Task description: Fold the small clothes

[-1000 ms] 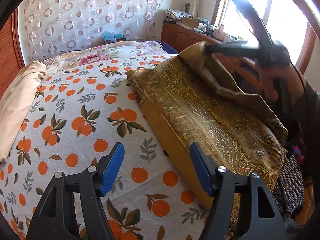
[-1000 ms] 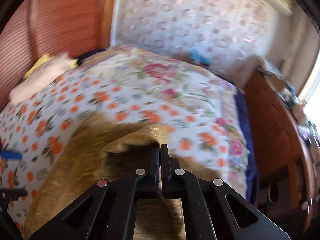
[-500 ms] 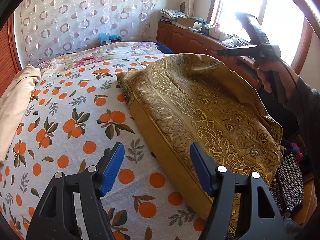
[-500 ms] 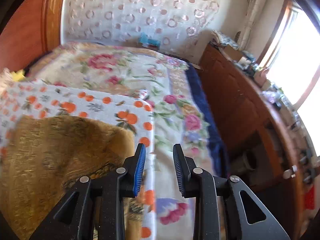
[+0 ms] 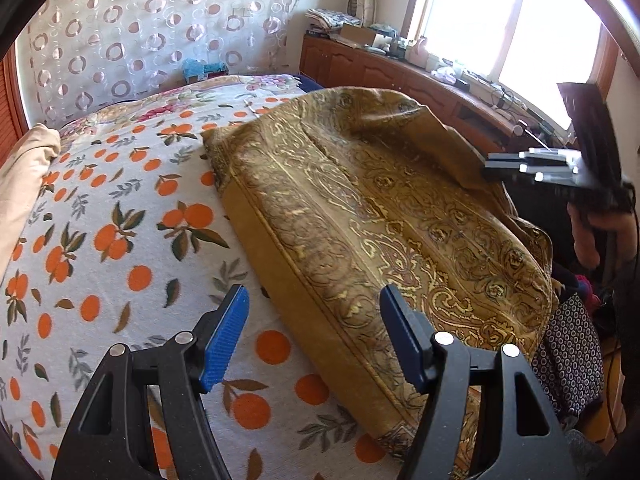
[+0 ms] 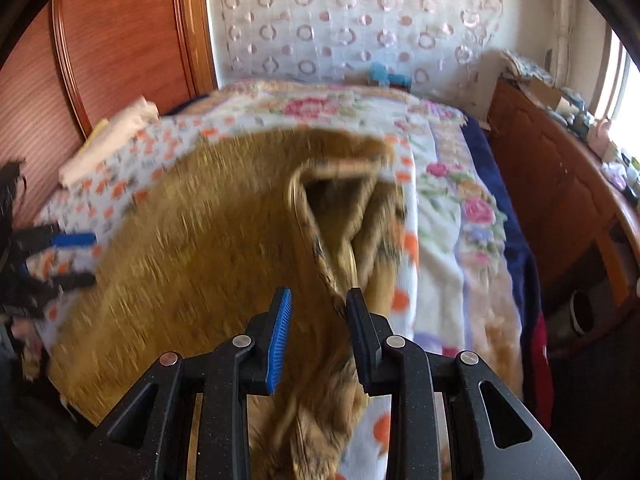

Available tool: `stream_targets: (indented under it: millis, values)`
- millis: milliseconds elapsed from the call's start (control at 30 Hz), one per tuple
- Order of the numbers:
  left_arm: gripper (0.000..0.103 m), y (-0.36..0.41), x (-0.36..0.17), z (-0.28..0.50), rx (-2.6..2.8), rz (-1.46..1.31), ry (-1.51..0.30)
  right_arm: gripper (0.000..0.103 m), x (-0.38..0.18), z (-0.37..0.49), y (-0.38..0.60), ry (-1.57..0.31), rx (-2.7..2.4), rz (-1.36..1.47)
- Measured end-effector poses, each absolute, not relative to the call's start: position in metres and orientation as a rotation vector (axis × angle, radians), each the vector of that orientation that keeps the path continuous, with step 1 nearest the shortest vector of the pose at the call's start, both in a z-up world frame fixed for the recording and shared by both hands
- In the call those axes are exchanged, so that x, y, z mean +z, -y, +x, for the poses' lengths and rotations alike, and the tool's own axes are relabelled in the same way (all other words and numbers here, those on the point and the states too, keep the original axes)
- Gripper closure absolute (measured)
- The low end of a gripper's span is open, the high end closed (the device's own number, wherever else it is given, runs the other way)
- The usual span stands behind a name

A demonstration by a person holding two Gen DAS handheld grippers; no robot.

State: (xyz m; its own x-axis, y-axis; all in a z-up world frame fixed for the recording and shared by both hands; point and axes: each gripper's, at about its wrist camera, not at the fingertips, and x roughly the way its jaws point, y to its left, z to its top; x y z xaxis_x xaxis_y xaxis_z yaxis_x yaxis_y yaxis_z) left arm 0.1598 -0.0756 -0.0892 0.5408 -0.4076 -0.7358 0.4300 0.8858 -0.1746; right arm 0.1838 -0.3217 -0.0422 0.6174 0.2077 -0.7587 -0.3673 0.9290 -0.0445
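A gold patterned garment (image 5: 380,216) lies folded over on the orange-print bedspread (image 5: 120,240), along the bed's right side. My left gripper (image 5: 314,334) is open and empty, hovering above the garment's near folded edge. My right gripper (image 6: 318,312) is open, with a loose fold of the garment (image 6: 224,240) lying between and below its fingers. In the left wrist view the right gripper (image 5: 520,164) hangs at the garment's far right corner.
A beige folded cloth (image 5: 24,184) lies at the bed's left side by the wooden headboard (image 6: 120,40). A wooden cabinet (image 5: 380,72) with clutter runs under the window on the right. A dotted dark cloth (image 5: 572,356) hangs at the bed's right edge.
My right gripper has let go of the garment's corner and opened. The raised flap has dropped onto the bed. My left gripper has stayed open in about the same place.
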Motion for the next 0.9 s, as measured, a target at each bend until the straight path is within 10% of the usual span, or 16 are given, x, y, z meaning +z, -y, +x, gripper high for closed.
stream_targets:
  millis: [100, 500, 667, 867, 900]
  values:
    - [0.034, 0.081, -0.09, 0.157, -0.504, 0.037, -0.869, 0.102, -0.052, 0.177, 0.341, -0.88, 0.337, -0.163]
    - [0.034, 0.09, -0.093, 0.146, -0.521, 0.044, -0.876, 0.102, -0.041, 0.111, 0.37, -0.787, 0.31, -0.081]
    - [0.034, 0.095, -0.096, 0.134, -0.528, 0.062, -0.882, 0.053, -0.055, 0.11, 0.359, -0.8, 0.306, -0.049]
    - [0.034, 0.097, -0.106, 0.133, -0.516, 0.077, -0.902, 0.052, -0.066, 0.12, 0.352, -0.826, 0.305, -0.008]
    - [0.034, 0.096, -0.107, 0.133, -0.516, 0.073, -0.9, 0.069, -0.066, 0.121, 0.352, -0.831, 0.309, -0.009]
